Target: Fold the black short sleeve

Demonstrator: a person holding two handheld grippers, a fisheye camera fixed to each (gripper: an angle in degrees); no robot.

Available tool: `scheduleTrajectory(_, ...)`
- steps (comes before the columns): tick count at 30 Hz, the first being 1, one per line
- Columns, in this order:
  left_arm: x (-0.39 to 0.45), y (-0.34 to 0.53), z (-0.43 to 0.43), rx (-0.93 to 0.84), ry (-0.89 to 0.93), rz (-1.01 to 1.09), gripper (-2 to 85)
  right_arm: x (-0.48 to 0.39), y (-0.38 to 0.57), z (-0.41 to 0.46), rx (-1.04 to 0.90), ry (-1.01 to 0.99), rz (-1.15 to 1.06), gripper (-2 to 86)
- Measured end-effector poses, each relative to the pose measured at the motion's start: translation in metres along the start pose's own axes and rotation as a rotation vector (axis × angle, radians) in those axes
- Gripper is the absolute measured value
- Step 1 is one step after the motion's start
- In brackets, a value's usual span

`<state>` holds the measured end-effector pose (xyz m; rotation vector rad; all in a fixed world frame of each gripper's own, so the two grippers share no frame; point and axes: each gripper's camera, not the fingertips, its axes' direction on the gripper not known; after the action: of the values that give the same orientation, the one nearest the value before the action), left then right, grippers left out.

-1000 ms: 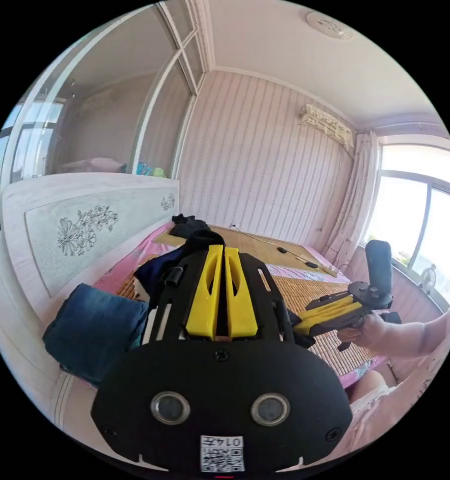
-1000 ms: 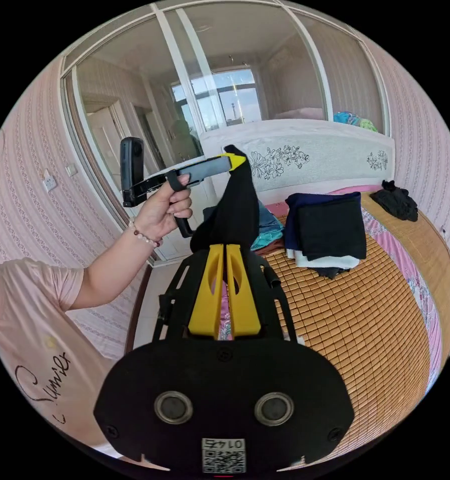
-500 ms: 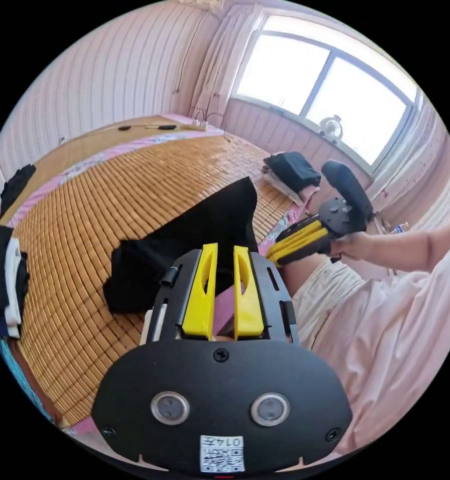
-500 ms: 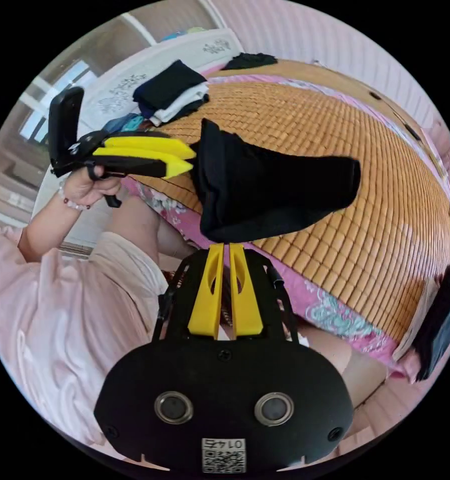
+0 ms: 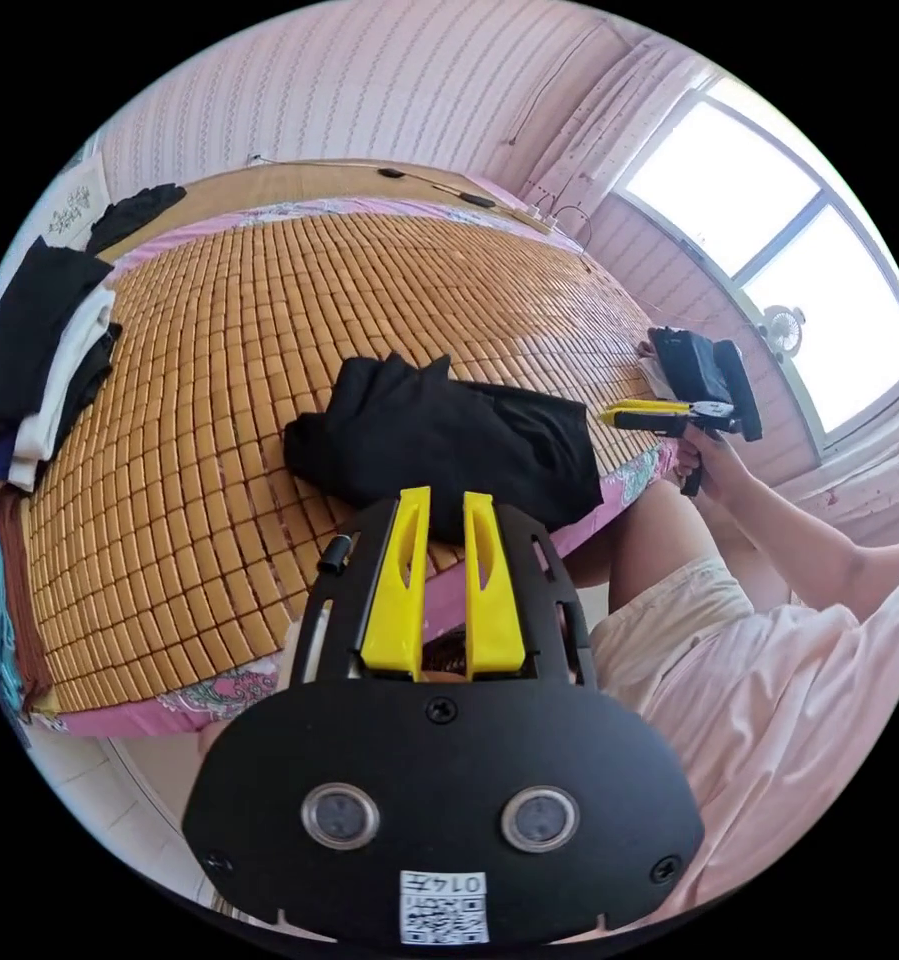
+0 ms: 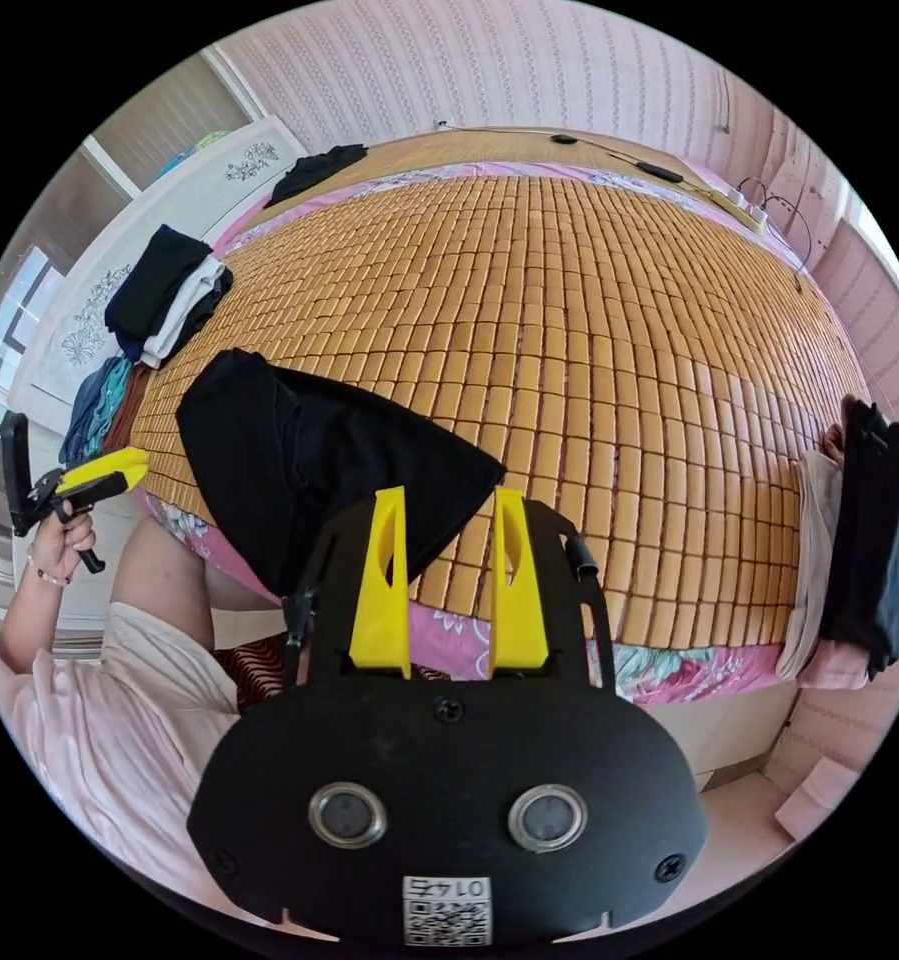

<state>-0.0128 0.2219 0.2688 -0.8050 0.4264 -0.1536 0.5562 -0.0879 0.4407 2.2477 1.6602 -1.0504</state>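
In the left gripper view, the left hand-held gripper (image 5: 439, 495) has its two yellow jaws set a little apart with nothing between them, their tips just short of the black short sleeve shirt (image 5: 439, 440). The shirt lies crumpled in a loose heap on the woven bamboo mat (image 5: 269, 300) that covers the bed, close to the mat's near edge, where a pink floral sheet (image 5: 219, 690) shows beneath. At about three o'clock in this view a hand (image 5: 704, 462) holds the right hand-held gripper (image 5: 614, 412) off the bed's edge; its yellow jaws point toward the shirt and look pressed together, holding nothing. At nine to ten o'clock a pile of folded clothes (image 5: 39, 350) in black and white rests on the mat, and a small dark garment (image 5: 134, 210) lies at about eleven o'clock. In the right gripper view, the right hand-held gripper (image 6: 449, 500) shows its jaws spread wide and empty, above the near edge of the mat (image 6: 589, 330). The shirt (image 6: 319, 460) lies at about nine to ten o'clock from the centre, one corner reaching behind the gripper's left jaw. The left hand-held gripper (image 6: 134, 465) sits at nine o'clock, off the bed. A second stack of folded garments (image 6: 869, 540) rests at three o'clock.
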Motion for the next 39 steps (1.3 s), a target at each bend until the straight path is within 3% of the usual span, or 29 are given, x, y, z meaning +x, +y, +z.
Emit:
scheduleTrajectory(6,0.027,-0.075,0.010,0.030,-0.098,0.106,8.7,0.017,-0.012,0.033,-0.129,0.104,-0.043,11.6)
scheduleTrajectory(11,0.050,-0.116,0.060,-0.154,-0.184,0.198,5.2,0.040,0.006,0.025,-0.139,0.153,-0.042,3.7)
scheduleTrajectory(14,0.058,-0.108,0.086,-0.309,-0.284,0.277,0.4,0.062,0.020,0.015,-0.154,0.063,-0.040,1.3)
scheduleTrajectory(17,0.060,-0.079,0.062,-0.264,-0.308,0.381,-0.4,0.091,0.041,-0.011,-0.082,-0.068,-0.009,0.6)
scheduleTrajectory(20,0.041,-0.046,0.000,-0.130,-0.235,0.301,-0.8,0.122,0.068,-0.047,0.027,-0.265,0.055,0.5)
scheduleTrajectory(24,0.014,0.017,-0.116,0.176,-0.072,0.140,-1.0,0.150,0.106,-0.101,0.252,-0.505,0.110,0.7)
scheduleTrajectory(30,0.007,0.088,-0.244,0.557,-0.073,0.040,-1.0,0.182,0.142,-0.186,0.599,-0.808,0.124,0.9)
scheduleTrajectory(35,0.033,0.107,-0.330,0.823,-0.089,0.148,-1.0,0.185,0.171,-0.286,0.912,-0.997,-0.068,0.9)
scheduleTrajectory(39,0.064,0.130,-0.392,1.023,-0.094,0.273,-1.0,0.177,0.205,-0.359,1.058,-0.949,-0.235,0.9)
